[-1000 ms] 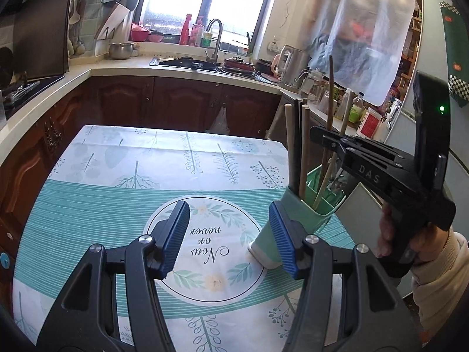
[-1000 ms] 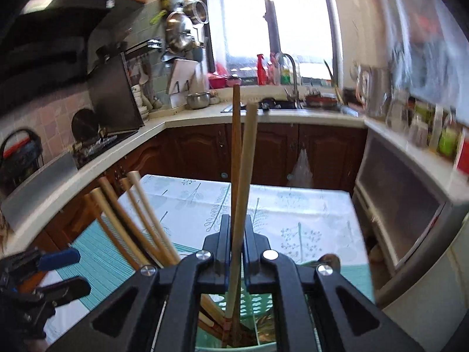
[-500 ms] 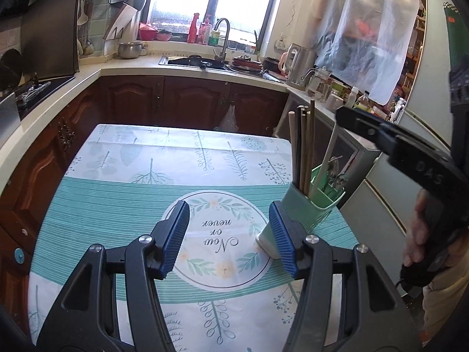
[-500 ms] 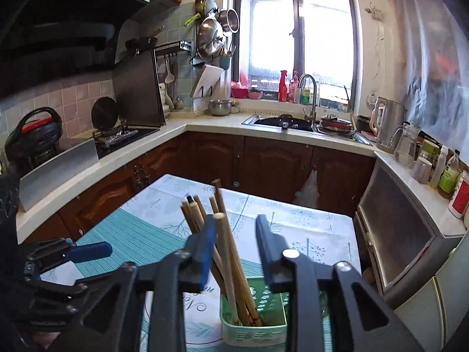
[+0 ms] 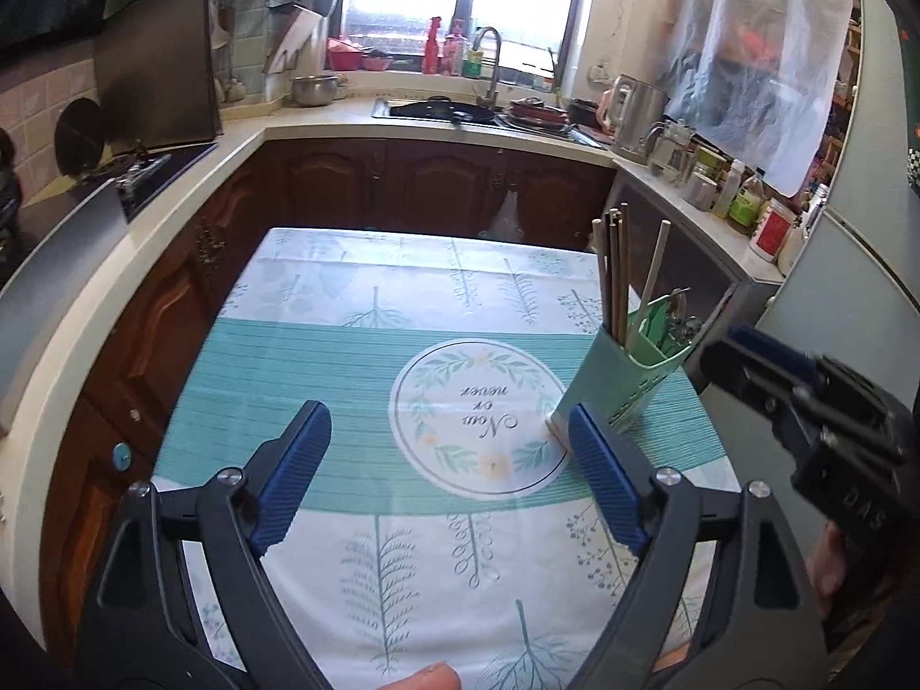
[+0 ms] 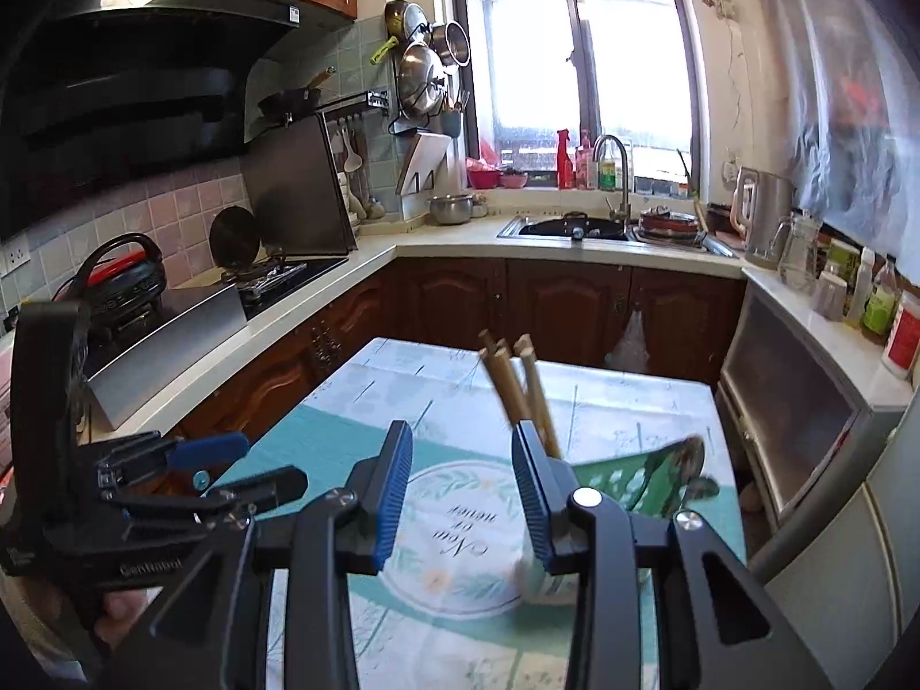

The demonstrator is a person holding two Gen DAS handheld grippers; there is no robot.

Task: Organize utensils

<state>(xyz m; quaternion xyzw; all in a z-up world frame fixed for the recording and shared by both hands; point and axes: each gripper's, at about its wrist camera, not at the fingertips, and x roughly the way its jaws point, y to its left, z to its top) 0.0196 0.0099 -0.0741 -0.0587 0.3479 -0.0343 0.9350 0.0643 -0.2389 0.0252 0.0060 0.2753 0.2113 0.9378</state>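
Kitchen; desk under leaf-print cloth, green caddy holding chopsticks. Left gripper just spread wide, empty. Right gripper part-spread, empty.

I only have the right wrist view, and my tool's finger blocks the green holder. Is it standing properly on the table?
Observer: Yes. The left wrist view shows the green holder upright on the table, near its right edge.
Operator: Where are the chopsticks?
Observer: The chopsticks stand bunched at the holder's left end; one pale stick leans apart to their right.
Operator: Is the left tool carrying anything?
Observer: No. The left tool has its jaws wide, they have just been opening, and nothing is between them.
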